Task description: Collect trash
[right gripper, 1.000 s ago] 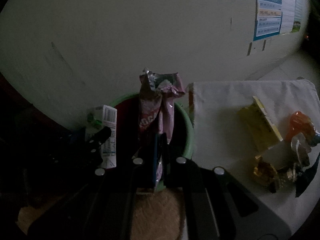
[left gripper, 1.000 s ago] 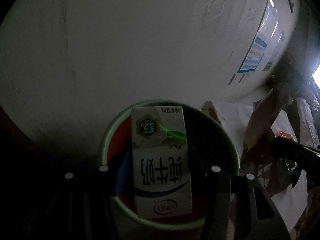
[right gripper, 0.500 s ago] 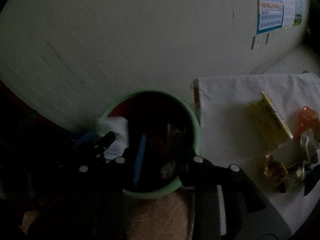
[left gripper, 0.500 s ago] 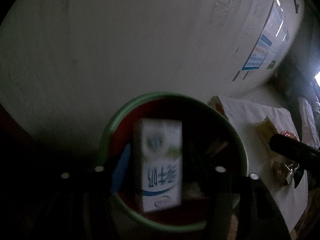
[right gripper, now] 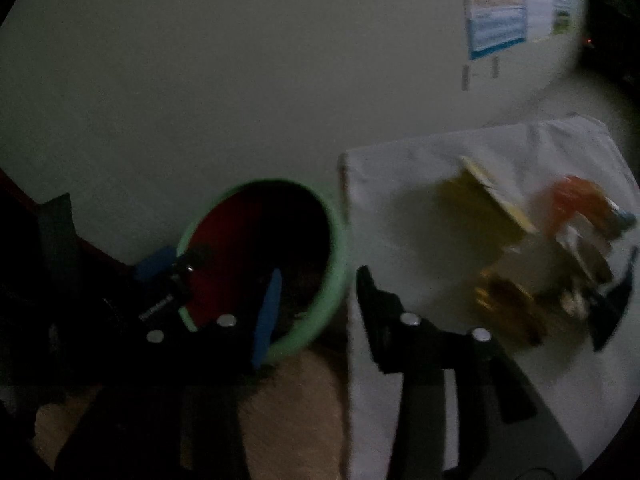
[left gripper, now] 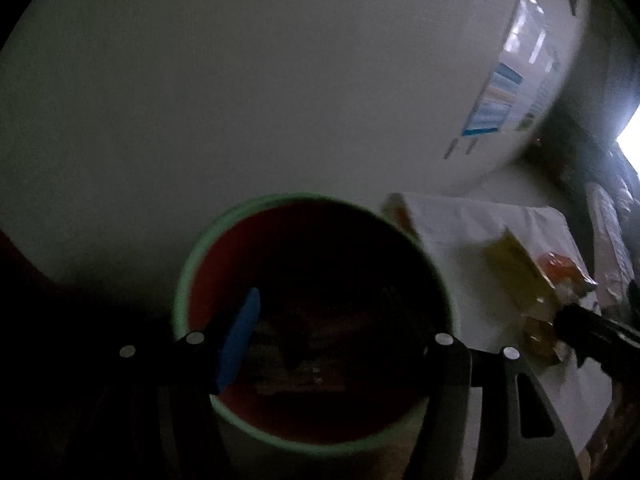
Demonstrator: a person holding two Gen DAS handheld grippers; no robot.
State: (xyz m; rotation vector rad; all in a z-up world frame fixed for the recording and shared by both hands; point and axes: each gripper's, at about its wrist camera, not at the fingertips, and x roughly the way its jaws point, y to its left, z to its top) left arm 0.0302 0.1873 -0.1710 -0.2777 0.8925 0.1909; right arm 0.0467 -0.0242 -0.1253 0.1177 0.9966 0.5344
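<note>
The green-rimmed bin [left gripper: 188, 280] with a red inside sits below a pale wall. My left gripper [left gripper: 336, 344] hangs over its mouth, open, with nothing between the fingers; only dark shapes show at the bottom of the bin. My right gripper [right gripper: 320, 304] straddles the right rim of the bin [right gripper: 334, 288], its jaws opening and empty. On the white cloth [right gripper: 400, 220] to the right lie a yellow packet [right gripper: 484, 200], an orange wrapper [right gripper: 576, 200] and gold wrappers [right gripper: 508, 304]. In the right wrist view the left gripper [right gripper: 172, 280] shows at the bin's left rim.
A poster [right gripper: 496, 12] hangs on the wall behind the cloth-covered table. A tan surface [right gripper: 288, 408] lies in front of the bin. The cloth's left edge [right gripper: 346, 200] stands close beside the bin. A bright window [left gripper: 630, 140] glares at far right.
The milk carton left my left gripper and dropped into the bin. My right gripper opened, let go of the pink wrapper over the bin and swung right towards the cloth.
</note>
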